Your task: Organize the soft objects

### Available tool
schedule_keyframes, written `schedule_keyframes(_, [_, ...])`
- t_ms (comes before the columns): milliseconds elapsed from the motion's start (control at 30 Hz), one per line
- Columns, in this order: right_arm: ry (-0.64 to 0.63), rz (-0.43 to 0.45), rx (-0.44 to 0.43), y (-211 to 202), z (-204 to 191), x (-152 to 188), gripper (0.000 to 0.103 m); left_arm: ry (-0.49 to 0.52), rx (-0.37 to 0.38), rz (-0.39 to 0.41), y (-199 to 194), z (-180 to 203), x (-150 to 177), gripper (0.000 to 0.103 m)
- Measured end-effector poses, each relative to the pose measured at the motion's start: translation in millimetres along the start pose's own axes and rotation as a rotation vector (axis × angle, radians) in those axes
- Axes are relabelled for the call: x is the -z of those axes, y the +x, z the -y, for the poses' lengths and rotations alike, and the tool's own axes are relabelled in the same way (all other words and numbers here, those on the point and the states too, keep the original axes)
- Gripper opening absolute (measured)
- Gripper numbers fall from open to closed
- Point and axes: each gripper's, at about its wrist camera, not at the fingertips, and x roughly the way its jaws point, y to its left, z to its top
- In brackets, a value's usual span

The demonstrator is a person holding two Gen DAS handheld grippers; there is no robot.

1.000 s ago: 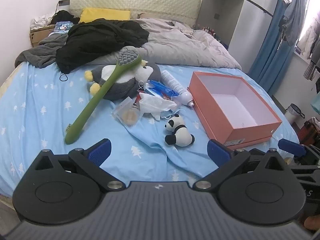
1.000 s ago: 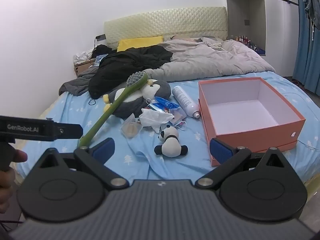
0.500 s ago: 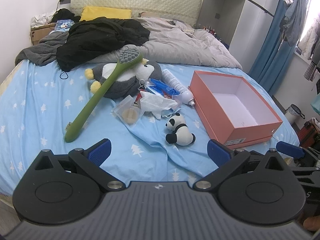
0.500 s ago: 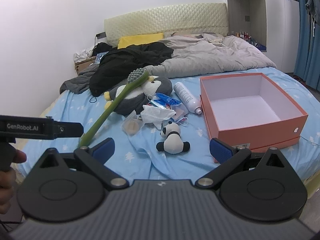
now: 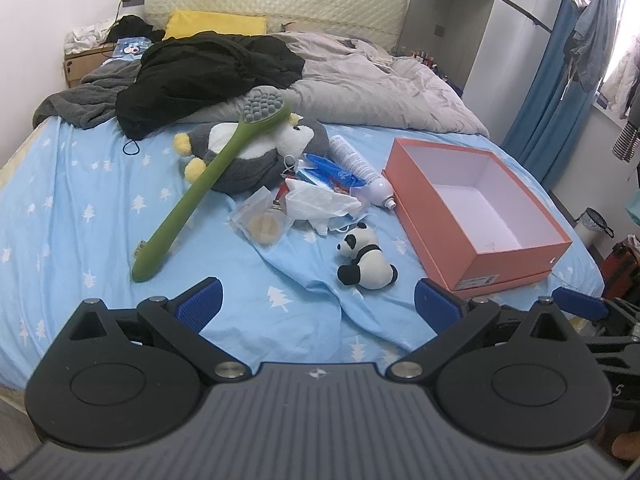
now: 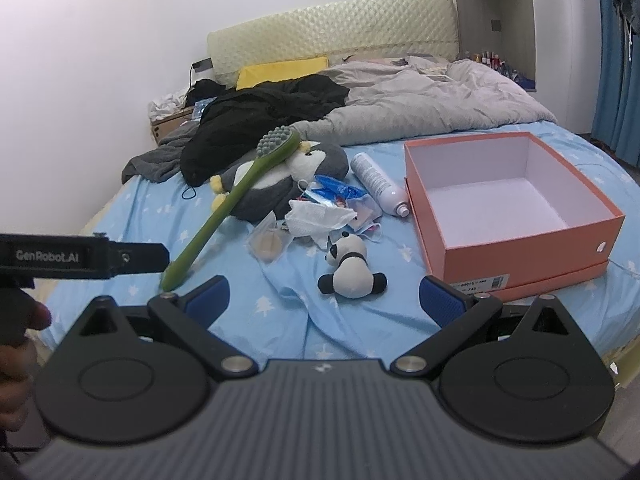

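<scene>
We are at the approach: both grippers, left gripper (image 5: pixel 316 300) and right gripper (image 6: pixel 325 298), are wide open and empty. The panda toy (image 6: pixel 350 266) lies just ahead between the right jaws; next we lower and close on it, we think.

Both views bedward, probably foot-end

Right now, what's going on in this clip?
A person holds both grippers, left gripper and right gripper, open over the bed edge, gripping nothing. Nearest ahead lies the panda plush; the penguin plush sits farther back under a green brush. The orange box is empty.
</scene>
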Motion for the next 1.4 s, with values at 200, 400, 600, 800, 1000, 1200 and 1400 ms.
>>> schedule_keyframes(200, [0.012, -0.021, -0.002, 7, 1, 4, 0.103, -0.009, -0.004, -0.010, 8, -3, 2, 0.103])
schedule_keyframes(400, [0.035, -0.049, -0.008, 11, 3, 5, 0.103, -0.011, -0.007, -0.022, 16, -5, 4, 0.103])
schedule_keyframes(600, [0.038, -0.053, 0.010, 18, 5, 5, 0.103, -0.013, -0.010, -0.038, 24, -7, 4, 0.103])
schedule_keyframes(800, [0.057, -0.071, -0.007, 28, 8, 4, 0.103, -0.003, -0.012, -0.041, 38, -10, 1, 0.103])
schedule_keyframes(1000, [0.060, -0.098, 0.012, 44, 11, 2, 0.103, 0.001, -0.022, -0.061, 56, -11, -5, 0.103])
schedule_keyframes(1200, [0.088, -0.125, -0.008, 64, 15, 2, 0.103, -0.010, -0.032, -0.097, 74, -15, -12, 0.103])
schedule_keyframes(1400, [0.074, -0.165, -0.026, 85, 13, 2, 0.101, -0.029, -0.026, -0.130, 100, -24, -16, 0.103])
